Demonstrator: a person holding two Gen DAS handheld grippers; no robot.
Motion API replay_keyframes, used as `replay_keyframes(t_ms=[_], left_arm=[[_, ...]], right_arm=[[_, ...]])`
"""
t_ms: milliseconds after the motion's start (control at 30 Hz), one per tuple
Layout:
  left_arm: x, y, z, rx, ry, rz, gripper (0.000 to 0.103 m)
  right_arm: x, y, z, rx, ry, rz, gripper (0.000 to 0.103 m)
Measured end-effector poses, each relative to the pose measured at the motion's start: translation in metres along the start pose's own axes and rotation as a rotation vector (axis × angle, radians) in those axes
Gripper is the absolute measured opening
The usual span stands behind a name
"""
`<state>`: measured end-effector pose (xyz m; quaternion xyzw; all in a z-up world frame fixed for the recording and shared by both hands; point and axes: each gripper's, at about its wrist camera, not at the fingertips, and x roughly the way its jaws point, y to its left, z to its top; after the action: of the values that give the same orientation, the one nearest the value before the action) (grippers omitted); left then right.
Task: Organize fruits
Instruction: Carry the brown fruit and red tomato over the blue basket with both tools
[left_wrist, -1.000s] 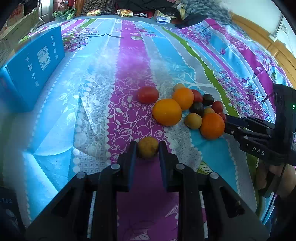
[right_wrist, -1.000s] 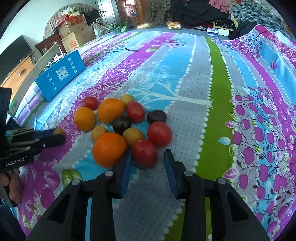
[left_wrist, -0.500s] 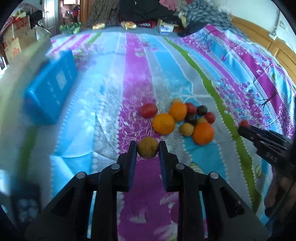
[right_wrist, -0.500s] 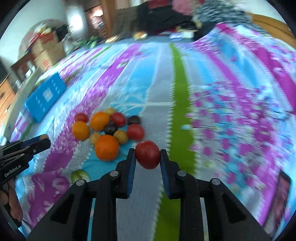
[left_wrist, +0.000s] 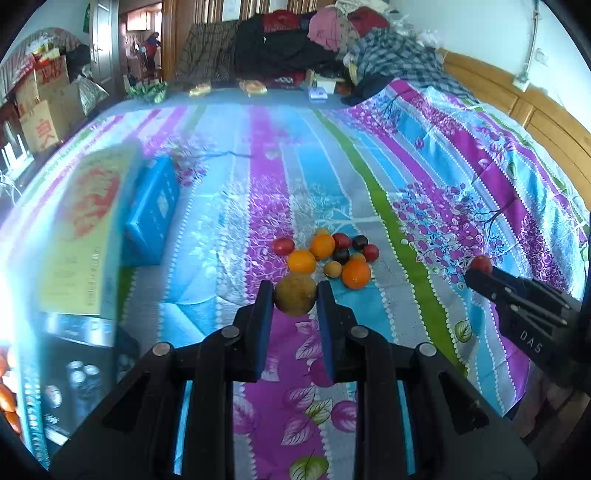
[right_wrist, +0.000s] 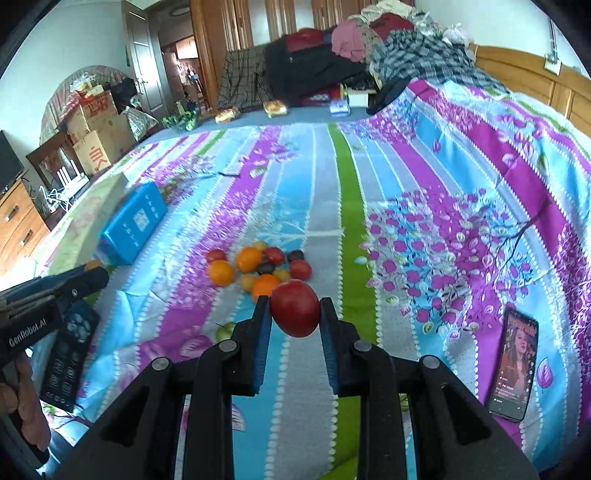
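A brown fruit (left_wrist: 294, 298) is clamped in the left gripper (left_wrist: 294, 306), a red fruit (right_wrist: 294, 312) in the right gripper (right_wrist: 294, 317), both above the bedspread (left_wrist: 332, 177); a fruit pile (left_wrist: 328, 254) is left lying there.

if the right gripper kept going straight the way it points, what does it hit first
Probably the large orange fruit at the near edge of the fruit pile on the striped floral bedspread, right behind the round red fruit clamped in the right gripper; depth is unclear.

The striped bedspread (left_wrist: 332, 177) is viewed obliquely downward from above by both wrist cameras, side by side; the fruit cluster (left_wrist: 328, 254) (right_wrist: 258, 266) is shared
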<state>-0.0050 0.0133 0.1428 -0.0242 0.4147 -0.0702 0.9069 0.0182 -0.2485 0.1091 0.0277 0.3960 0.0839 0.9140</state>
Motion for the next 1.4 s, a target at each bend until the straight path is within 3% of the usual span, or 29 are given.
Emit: replay_keyframes(t_ms=[267,800,1067,1400], left_arm=[[-0.048,0.024,0.005,-0.041,-0.08,0.038,0.024],[-0.123,0.115,-0.003,-0.173,-0.181,0.173,0.024],[-0.155,0.172,-0.015,-0.249,-0.21,0.24,0.024],[-0.196,0.259,-0.047,-0.401,-0.205,0.387,0.024]], right_arm=[[-0.036,0.043,0.014,-0.043,-0.061,0.02,0.029],[-0.083,0.137,0.031,-0.114,-0.145,0.088,0.029],[-0.092,0.216,0.043,-0.176,-0.149,0.212,0.029],[-0.081,0.334,0.046,-0.264,-0.087,0.399,0.029]])
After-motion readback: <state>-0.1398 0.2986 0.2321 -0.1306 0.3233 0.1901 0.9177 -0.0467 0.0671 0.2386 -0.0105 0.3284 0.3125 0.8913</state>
